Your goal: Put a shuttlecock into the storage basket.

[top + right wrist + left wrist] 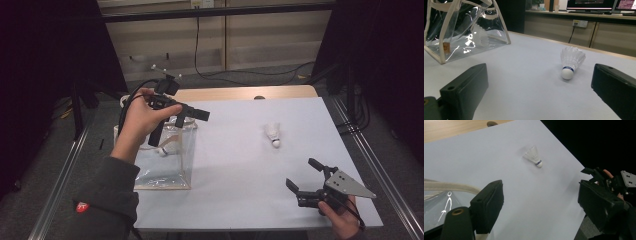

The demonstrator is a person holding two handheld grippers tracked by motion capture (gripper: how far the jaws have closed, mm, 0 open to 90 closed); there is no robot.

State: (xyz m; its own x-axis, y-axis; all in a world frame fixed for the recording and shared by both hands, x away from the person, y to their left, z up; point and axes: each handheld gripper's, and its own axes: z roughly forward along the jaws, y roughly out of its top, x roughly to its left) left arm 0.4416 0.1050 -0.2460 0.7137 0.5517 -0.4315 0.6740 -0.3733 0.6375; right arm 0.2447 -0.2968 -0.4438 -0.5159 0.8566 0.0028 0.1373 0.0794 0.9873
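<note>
A white shuttlecock (272, 135) lies on its side on the white table (240, 165), right of centre, cork toward me; it also lies ahead of the right gripper's jaws (571, 62) and beyond the left gripper's jaws (534, 156). A clear bag with cream trim (165, 160) stands at the table's left, with another shuttlecock (479, 35) inside. My left gripper (192, 116) is held above the bag's top, open, nothing between its jaws. My right gripper (304, 176) rests low at the table's near right, open and empty, pointing toward the loose shuttlecock.
A wooden board (245, 93) edges the table's far side. Metal rails (372, 160) run along both sides of the table. Cables (220, 70) trail on the floor behind. The bag's cream rim (451, 187) curves under the left gripper's jaws.
</note>
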